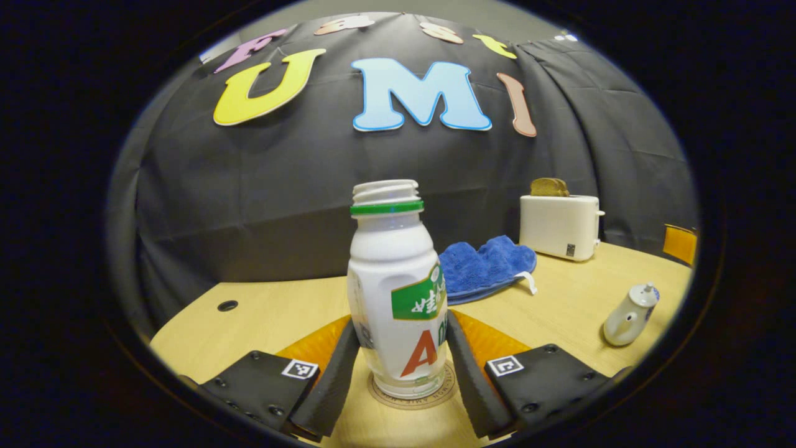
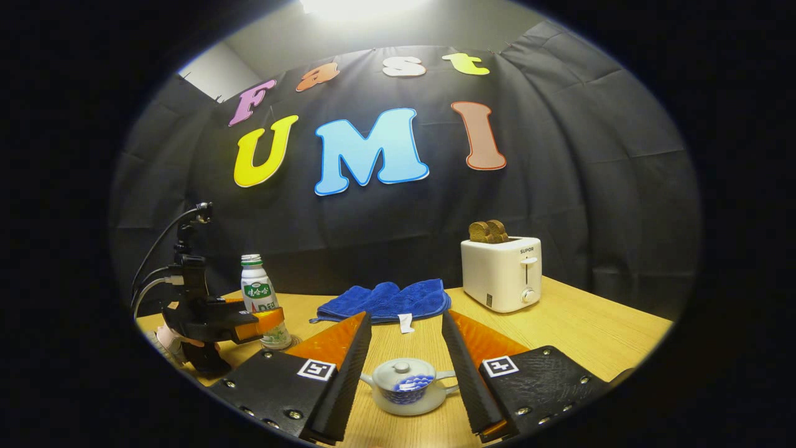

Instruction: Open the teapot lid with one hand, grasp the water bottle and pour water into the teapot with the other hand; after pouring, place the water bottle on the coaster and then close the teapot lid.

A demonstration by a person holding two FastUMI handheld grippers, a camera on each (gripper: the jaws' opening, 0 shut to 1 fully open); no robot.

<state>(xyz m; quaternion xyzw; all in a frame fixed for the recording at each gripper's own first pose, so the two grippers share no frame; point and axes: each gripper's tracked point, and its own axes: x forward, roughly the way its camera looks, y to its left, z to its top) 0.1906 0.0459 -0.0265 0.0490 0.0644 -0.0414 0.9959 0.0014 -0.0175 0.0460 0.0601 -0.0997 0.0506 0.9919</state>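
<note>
The uncapped water bottle (image 1: 398, 292) stands upright on the coaster (image 1: 411, 398) toward the surface's (image 1: 273, 311) left edge, with the left gripper (image 1: 401, 364) around its lower body; whether its fingers press it or merely flank it is hard to tell. The right gripper (image 2: 405, 367) is released, its fingers spread either side of the lidded teapot (image 2: 408, 384) near the front edge
</note>
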